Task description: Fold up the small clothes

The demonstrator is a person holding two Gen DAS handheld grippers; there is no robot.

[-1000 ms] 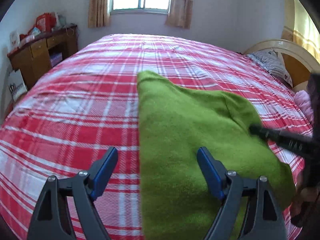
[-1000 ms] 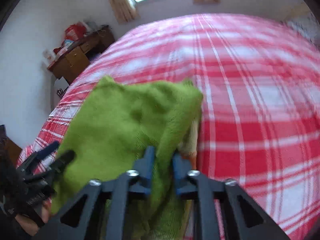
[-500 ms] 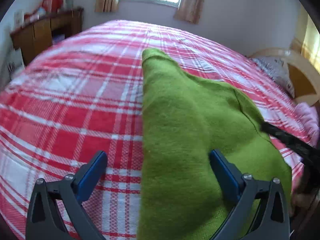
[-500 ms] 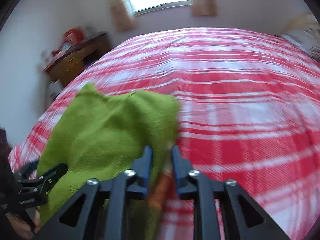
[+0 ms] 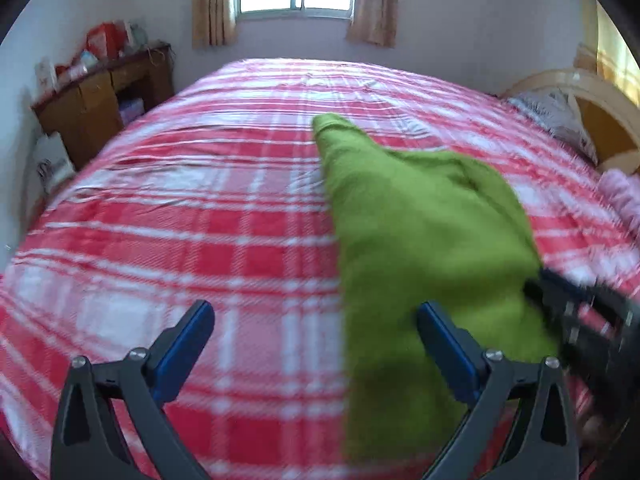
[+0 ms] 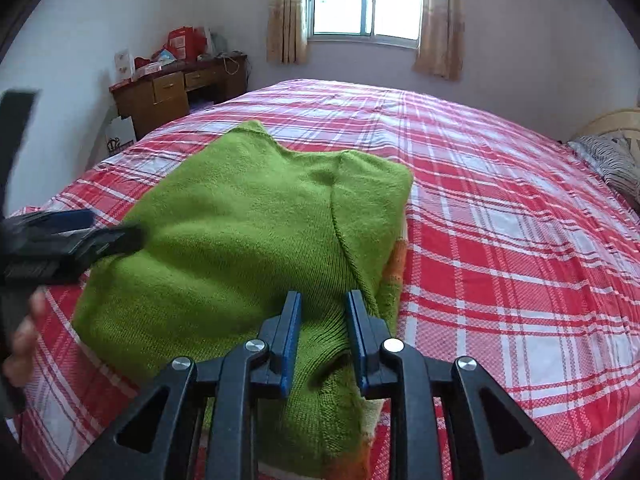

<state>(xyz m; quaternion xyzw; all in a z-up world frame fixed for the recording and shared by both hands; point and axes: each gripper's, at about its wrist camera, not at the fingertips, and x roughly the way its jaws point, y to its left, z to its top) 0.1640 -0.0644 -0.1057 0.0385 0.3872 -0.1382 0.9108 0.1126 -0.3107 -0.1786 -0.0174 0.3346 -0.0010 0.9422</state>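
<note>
A green knitted sweater [image 6: 248,236] lies folded on the red plaid bed [image 6: 500,240], with an orange and white edge showing under its right side. My right gripper [image 6: 324,304] sits low over the near hem. Its jaws stand slightly apart, with a ridge of green knit between them, and the pads do not clamp it. My left gripper [image 5: 312,320] is wide open above the sweater's [image 5: 420,240] left edge, its right finger over the knit and its left over the sheet. Each gripper shows blurred at the edge of the other's view.
A wooden desk [image 6: 176,92] with red boxes stands by the far left wall. The window [image 6: 364,0] is at the back. A striped pillow [image 5: 552,116] and a curved headboard [image 5: 600,96] lie at the right, with pink fabric [image 5: 624,196] near them.
The right jaws were shut on lifted green fabric and have parted. The sweater has come down flat on the bed. The left jaws have spread wider, and both hands have shifted sideways.
</note>
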